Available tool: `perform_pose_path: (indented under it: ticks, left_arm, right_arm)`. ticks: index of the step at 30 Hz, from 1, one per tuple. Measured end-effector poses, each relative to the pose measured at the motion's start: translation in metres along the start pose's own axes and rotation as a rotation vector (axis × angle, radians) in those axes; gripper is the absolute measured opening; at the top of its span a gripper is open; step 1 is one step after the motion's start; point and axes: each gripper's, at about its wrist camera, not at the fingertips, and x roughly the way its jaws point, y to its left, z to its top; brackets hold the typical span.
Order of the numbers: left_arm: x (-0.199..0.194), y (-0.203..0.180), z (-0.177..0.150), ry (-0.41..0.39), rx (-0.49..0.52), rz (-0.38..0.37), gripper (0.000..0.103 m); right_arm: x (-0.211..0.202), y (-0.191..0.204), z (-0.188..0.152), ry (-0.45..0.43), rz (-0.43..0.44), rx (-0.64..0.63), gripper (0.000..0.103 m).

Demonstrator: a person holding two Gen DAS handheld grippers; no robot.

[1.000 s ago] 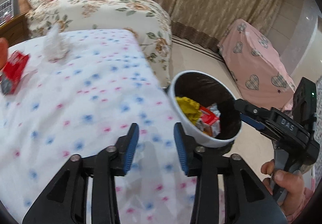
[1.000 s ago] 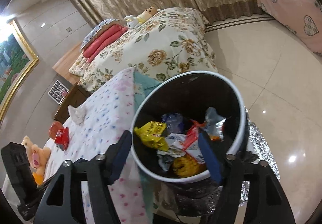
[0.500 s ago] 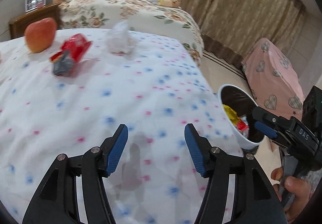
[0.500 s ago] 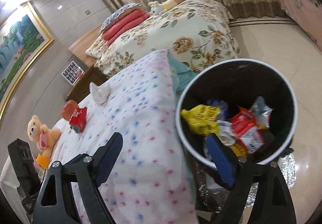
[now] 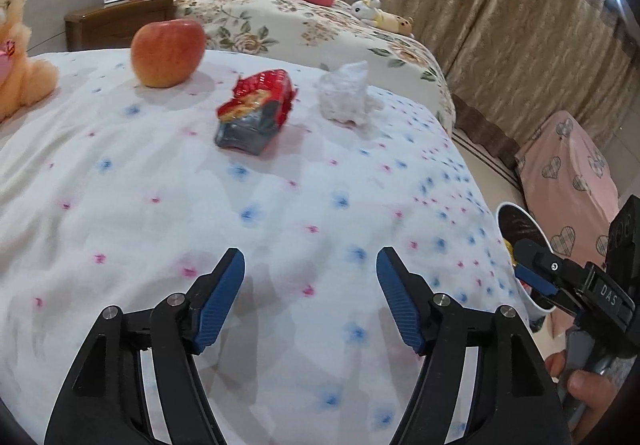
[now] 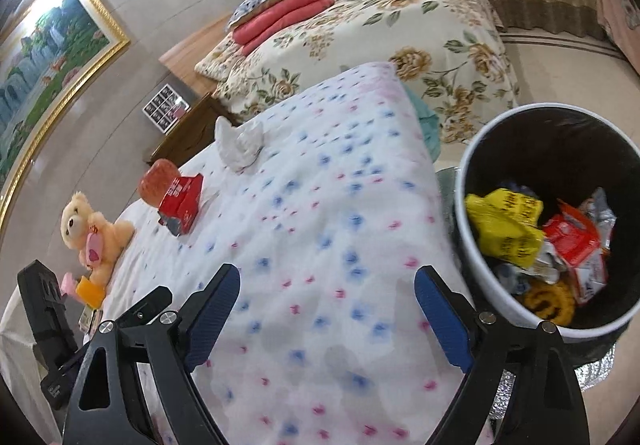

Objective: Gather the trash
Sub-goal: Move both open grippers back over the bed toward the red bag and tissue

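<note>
A red snack wrapper [image 5: 256,113] [image 6: 181,203] lies on the dotted bedspread [image 5: 280,229], with a crumpled white tissue [image 5: 346,93] [image 6: 239,143] to its right. My left gripper [image 5: 310,293] hovers over the bedspread short of both, its jaws opening with nothing between them. My right gripper [image 6: 326,313] stands open and empty over the bed's near corner, beside the white-rimmed trash bin [image 6: 470,149] [image 5: 538,309], which holds yellow and red wrappers.
An apple [image 5: 168,52] and a plush bear [image 6: 94,231] sit on the same bedspread. A second bed with a floral cover [image 6: 400,33] stands beyond. A wooden nightstand [image 5: 120,19] is at the back, a pink heart-print cover [image 5: 568,181] on the right.
Both grippers swung left from the bin toward the bed. The left jaws spread wider. The apple, wrapper and tissue came into fuller view; the bin slid to the right edge.
</note>
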Motion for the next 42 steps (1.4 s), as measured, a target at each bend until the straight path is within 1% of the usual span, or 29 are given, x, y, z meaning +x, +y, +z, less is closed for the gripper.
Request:
perform_pose_path:
  ticks: [4,9,26,31,34,42]
  left_arm:
    - [0.0,0.006,0.003,-0.003,-0.007,0.01,0.072]
    - [0.001,0.013,0.006,-0.01,-0.015,0.023,0.074]
    - [0.008,0.03,0.024,-0.018,-0.005,0.064,0.075]
    - [0.014,0.033,0.031,-0.015,-0.001,0.074,0.076]
    - [0.017,0.034,0.036,-0.017,0.001,0.077,0.076]
    - [0.031,0.037,0.052,-0.017,0.003,0.081,0.079]
  right_arm:
    - [0.007,0.01,0.003,0.008,0.006,-0.017,0.091]
    - [0.014,0.019,0.006,0.009,0.013,-0.032,0.094]
    - [0.045,0.047,0.014,0.039,0.039,-0.099,0.094]
    - [0.057,0.055,0.022,0.048,0.04,-0.124,0.094]
    - [0.064,0.058,0.028,0.05,0.044,-0.137,0.098]
    - [0.089,0.063,0.043,0.061,0.047,-0.141,0.1]
